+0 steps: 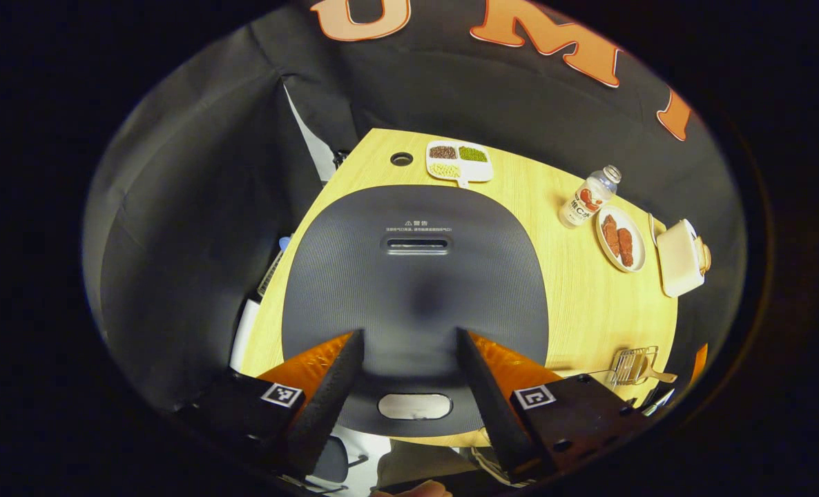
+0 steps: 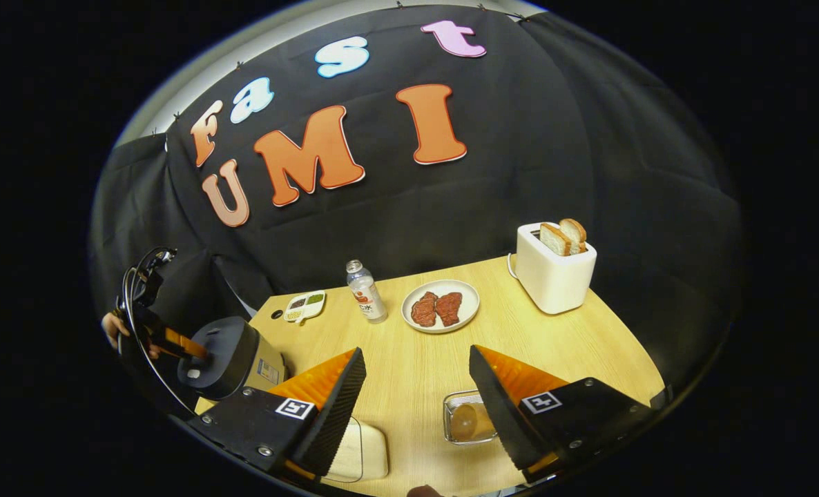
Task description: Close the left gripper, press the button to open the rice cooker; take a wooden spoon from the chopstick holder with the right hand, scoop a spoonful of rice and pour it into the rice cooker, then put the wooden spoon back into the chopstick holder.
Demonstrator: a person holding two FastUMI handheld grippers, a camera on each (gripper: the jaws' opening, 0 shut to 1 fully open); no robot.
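The rice cooker (image 1: 415, 304) sits on the tabletop (image 1: 575, 290) with its dark ribbed lid down; in the left gripper view it lies directly below the left gripper (image 1: 409, 376), whose fingers stand well apart and hold nothing, straddling the front of the lid just above the pale oval release button (image 1: 415, 406). Farther off on the tabletop are a divided dish of beans (image 1: 460, 162), a drinks bottle (image 1: 587, 197), a plate of meat (image 1: 620, 239), a white toaster (image 1: 680, 259) and, near the front edge, a wire chopstick holder (image 1: 632, 366) with a wooden spoon handle (image 1: 658, 376) sticking out of it. By this view nothing of the task looks done: the left gripper has yet to close, the button looks unpressed and the lid is not open. In the right gripper view the right gripper (image 2: 416, 386) hangs over the tabletop (image 2: 396, 359), also wide open and empty. Between and just beyond its fingers stands a small clear container (image 2: 466, 417) with something pale inside, perhaps the rice, though I cannot be sure; a pale flat item (image 2: 364, 452) lies by its left finger. At the far left the closed rice cooker (image 2: 226, 355) shows with the other gripper over it. Fetching the spoon, scooping, pouring and returning it all remain.
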